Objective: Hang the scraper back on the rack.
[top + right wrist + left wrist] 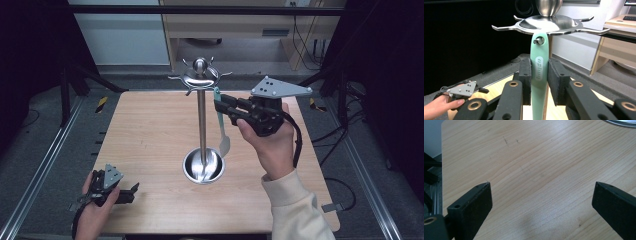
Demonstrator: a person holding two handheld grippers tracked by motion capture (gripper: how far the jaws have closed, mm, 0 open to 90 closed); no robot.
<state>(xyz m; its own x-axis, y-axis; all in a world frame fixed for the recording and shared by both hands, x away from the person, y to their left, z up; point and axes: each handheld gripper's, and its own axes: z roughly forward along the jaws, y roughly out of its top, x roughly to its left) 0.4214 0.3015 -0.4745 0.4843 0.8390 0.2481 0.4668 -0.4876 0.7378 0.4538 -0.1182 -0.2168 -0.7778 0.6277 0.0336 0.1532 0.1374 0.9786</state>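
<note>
One mint-green spatula (539, 75) already hangs by its handle hole on a hook of the steel rack (201, 125) at the bench (150, 150) middle; the right tool (539, 82) clamps its handle, release remaining. The left tool (541, 202) rests wide, empty, at the near left.

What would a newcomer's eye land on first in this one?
The tall steel utensil stand at the table's centre, with hooks fanning out from its top. A mint-green utensil hangs from one hook, its handle clamped by the right gripper. The left gripper rests open at the table's near-left edge.
</note>
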